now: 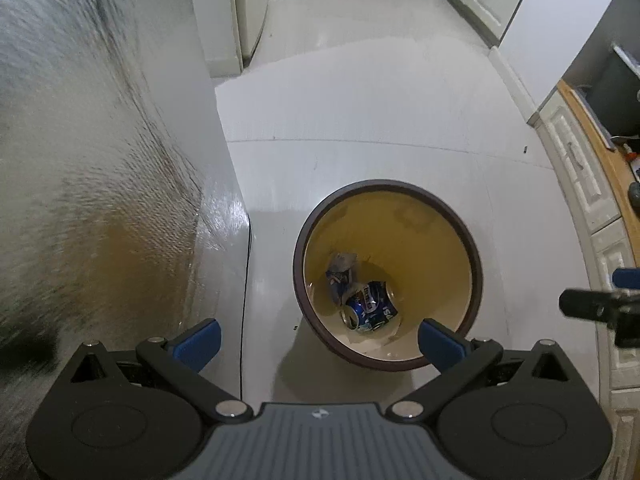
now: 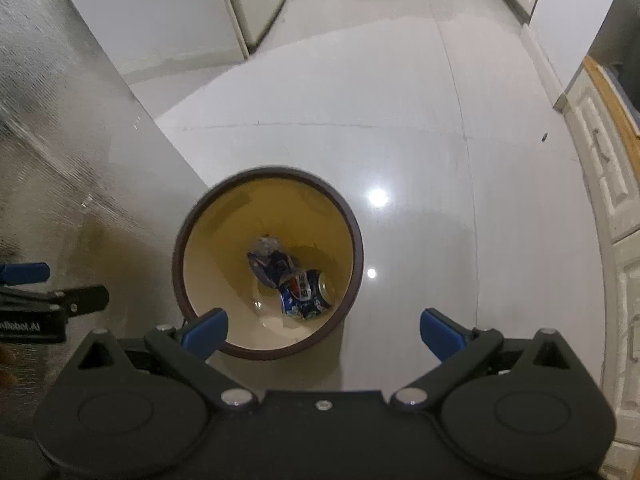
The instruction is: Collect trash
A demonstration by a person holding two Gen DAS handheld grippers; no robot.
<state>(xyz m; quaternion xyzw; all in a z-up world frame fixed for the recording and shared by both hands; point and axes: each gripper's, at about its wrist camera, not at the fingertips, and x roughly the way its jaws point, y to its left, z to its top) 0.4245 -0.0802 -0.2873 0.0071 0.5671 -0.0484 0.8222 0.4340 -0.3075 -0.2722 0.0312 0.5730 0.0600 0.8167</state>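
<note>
Left wrist view: left gripper point(image 1: 320, 342) and right gripper point(image 2: 324, 334) hovered over bin point(image 1: 478, 264), jaws apart, empty | crushed can point(image 1: 370, 306) lay on its side at bin bottom, long axis roughly left-right, beside crumpled wrapper point(image 1: 340, 272) | risk: a low gripper could clip the rim and tip it.

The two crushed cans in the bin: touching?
Touching. The right wrist view shows the blue can pressed against the crumpled can, no gap, at the bin bottom.
</note>
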